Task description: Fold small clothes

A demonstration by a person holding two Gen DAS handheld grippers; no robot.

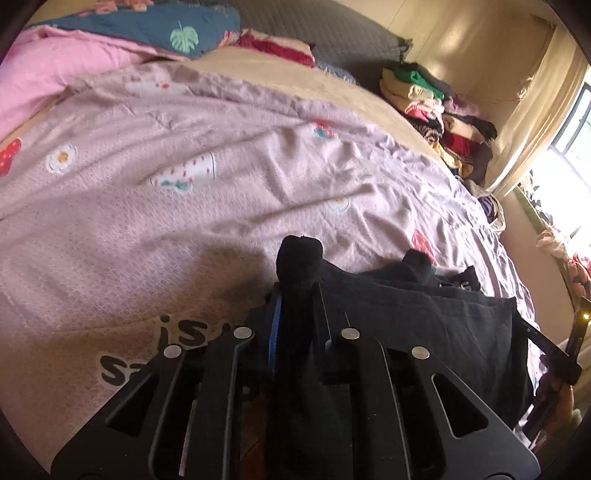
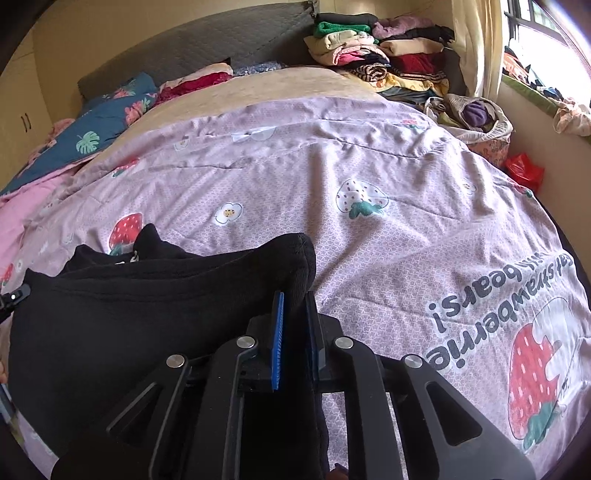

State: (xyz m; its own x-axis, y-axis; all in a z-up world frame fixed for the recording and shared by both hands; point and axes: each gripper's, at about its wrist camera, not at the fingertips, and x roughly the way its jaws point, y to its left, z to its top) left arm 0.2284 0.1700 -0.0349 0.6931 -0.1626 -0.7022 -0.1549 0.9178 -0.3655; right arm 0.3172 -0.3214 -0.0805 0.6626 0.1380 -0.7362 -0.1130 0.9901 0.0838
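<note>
A black garment (image 1: 424,317) hangs stretched between my two grippers above the lilac strawberry-print bed cover (image 1: 184,192). My left gripper (image 1: 297,295) is shut on one bunched corner of it, which sticks up past the fingertips. My right gripper (image 2: 295,299) is shut on the other corner of the black garment (image 2: 147,306), whose cloth spreads to the left in the right wrist view. The right gripper's body shows at the right edge of the left wrist view (image 1: 554,354).
A tall pile of folded clothes (image 2: 388,55) stands at the bed's far right corner by the headboard (image 2: 221,48). A pink blanket (image 1: 55,74) and a blue leaf-print quilt (image 1: 155,29) lie far left. A bag of clothes (image 2: 476,114) and a window sill (image 2: 535,85) are right.
</note>
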